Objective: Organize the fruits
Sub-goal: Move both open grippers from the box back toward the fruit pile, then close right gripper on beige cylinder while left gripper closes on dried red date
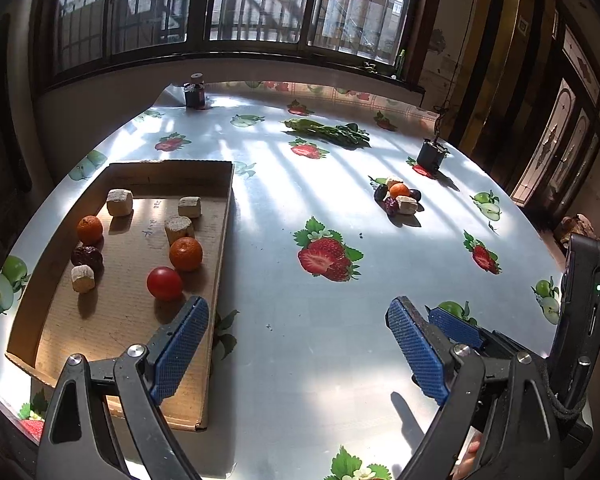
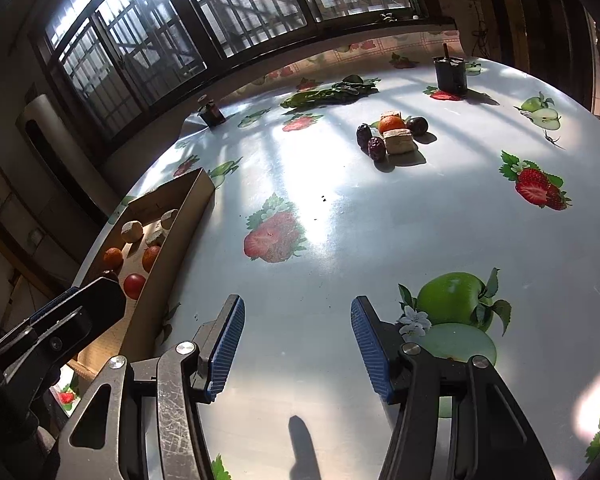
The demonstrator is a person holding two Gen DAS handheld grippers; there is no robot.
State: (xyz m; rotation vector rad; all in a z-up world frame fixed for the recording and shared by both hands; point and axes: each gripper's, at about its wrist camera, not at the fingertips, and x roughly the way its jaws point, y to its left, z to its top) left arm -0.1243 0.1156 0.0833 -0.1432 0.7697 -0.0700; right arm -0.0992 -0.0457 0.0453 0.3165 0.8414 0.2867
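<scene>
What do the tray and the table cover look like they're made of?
Tray: plain brown corrugated cardboard, matte, with visible fluting lines and folded-up walls. Table cover: probably glossy vinyl or oilcloth, since it shows strong window glare and printed fruit.

Bright, sunlit through far window (image 1: 236,0). Barred shadows and glare across table (image 2: 340,220). Sharp, bent and dark at edges.

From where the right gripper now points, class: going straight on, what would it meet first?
Probably bare tablecloth first; farther along, the fruit pile. The right gripper is open; depth is unclear.
</scene>
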